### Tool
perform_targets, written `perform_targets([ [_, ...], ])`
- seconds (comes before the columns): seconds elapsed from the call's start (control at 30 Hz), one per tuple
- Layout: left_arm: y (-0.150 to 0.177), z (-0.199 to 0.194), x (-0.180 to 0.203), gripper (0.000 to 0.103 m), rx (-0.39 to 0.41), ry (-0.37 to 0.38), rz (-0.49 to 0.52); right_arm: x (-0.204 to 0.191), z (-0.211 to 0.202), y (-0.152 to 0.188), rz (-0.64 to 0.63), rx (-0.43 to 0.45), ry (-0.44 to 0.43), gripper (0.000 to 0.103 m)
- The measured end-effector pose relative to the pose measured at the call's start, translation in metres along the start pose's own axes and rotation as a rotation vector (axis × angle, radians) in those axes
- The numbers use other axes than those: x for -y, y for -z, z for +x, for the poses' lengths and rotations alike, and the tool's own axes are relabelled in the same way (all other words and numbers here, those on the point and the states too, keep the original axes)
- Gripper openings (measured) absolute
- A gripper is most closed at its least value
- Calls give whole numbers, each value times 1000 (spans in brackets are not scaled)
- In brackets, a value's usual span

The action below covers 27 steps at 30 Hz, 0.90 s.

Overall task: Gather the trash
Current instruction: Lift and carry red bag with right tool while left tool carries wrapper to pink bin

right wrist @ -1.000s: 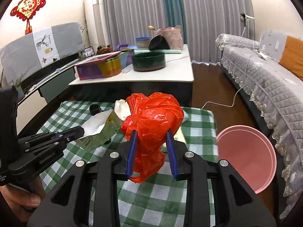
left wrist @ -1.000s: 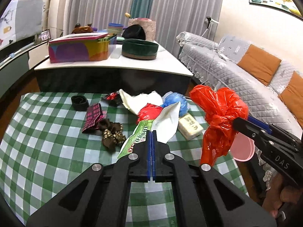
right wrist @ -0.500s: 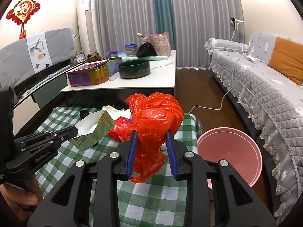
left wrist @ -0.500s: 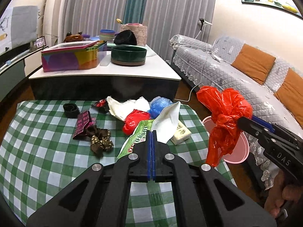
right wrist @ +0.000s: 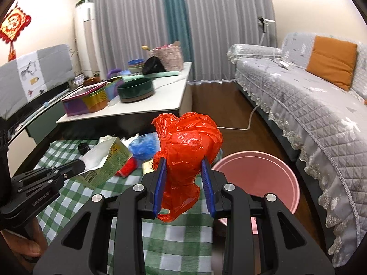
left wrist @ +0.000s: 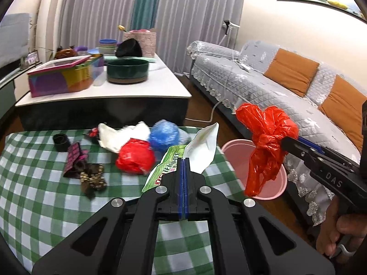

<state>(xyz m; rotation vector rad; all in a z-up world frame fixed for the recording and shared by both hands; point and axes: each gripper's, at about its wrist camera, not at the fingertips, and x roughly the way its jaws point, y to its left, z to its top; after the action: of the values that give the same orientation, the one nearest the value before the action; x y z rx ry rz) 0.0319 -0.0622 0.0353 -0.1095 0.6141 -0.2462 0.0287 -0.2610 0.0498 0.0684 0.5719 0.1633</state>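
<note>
1. The right tongs [right wrist: 184, 178] are clamped on a crumpled red plastic bag [right wrist: 188, 151], pinched around its bunched middle. The blue pads sit partway apart because the wad fills the gap, and a loose tail hangs below them.
2. From the left camera that bag [left wrist: 266, 142] hangs at about 3 o'clock, right over the near rim of the pink bin [left wrist: 238, 158] that stands on the floor just off the bench's [left wrist: 45, 183] right edge.
3. That bag looks feather-light and floppy, so I'd guess it drops slowly and might cling to a pad. The bunched knot is the sensible place to hold it, not the tail.
4. The left tongs [left wrist: 184, 160] are squeezed fully together on a green snack wrapper [left wrist: 169, 162], gripping its lower edge, with the torn white inside sticking up toward 12 o'clock.
5. The wrapper is thin and a bit stiff, probably slick foil, so an edge pinch like this seems fine, though it could slide out.
6. Still on the checked cloth, around 10 to 11 o'clock in the left view: a small red bag [left wrist: 135, 155], a blue bag [left wrist: 164, 135], white crumpled plastic [left wrist: 123, 133], and dark wrappers [left wrist: 75, 160].
</note>
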Motion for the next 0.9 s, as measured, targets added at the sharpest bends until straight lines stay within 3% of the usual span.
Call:
perform_targets([
  [0.33, -22, 23, 39, 0, -8, 75, 30, 57, 0, 0, 90, 0, 98, 31],
  [0.9, -60, 99, 115, 0, -26, 302, 81, 129, 28, 0, 184, -37, 232, 31],
])
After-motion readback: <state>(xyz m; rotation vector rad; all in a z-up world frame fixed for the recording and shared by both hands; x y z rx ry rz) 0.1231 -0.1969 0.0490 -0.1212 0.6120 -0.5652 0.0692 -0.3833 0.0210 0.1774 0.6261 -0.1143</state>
